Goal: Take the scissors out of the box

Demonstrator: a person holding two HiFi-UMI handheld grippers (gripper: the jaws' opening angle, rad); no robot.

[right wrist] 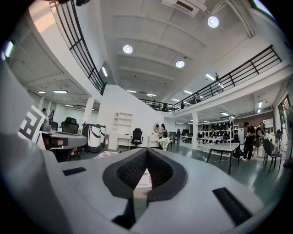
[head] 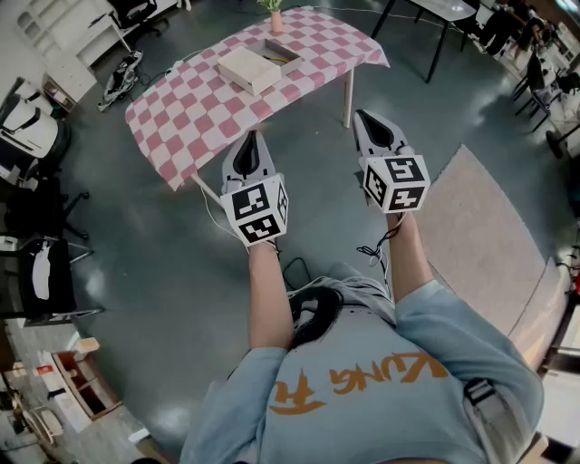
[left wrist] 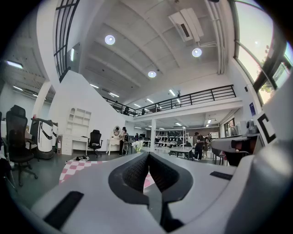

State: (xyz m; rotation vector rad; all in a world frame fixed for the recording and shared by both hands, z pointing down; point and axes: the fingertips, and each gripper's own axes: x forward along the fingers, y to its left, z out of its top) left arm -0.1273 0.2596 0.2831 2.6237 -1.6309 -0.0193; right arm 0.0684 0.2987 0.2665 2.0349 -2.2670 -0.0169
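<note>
Left fingers [left wrist: 135,171] pressed tight together, nothing between them. Right fingers [right wrist: 160,171] the same, closed and empty. The left gripper [head: 250,136] and right gripper [head: 362,116] are held level side by side in front of the person, over bare floor [head: 181,272], well short of the tabletop [head: 190,109] with its pink checked cloth. On that cloth sits the box [head: 292,63], open, with what looks like its white lid [head: 246,69] just beside it and a small vase [head: 275,20] beyond. The scissors should be inside, but they're too small to make out from here. So this looks like the very start: the approach. Next up, step in close, open one pair of fingers, and reach down into the box.
</note>
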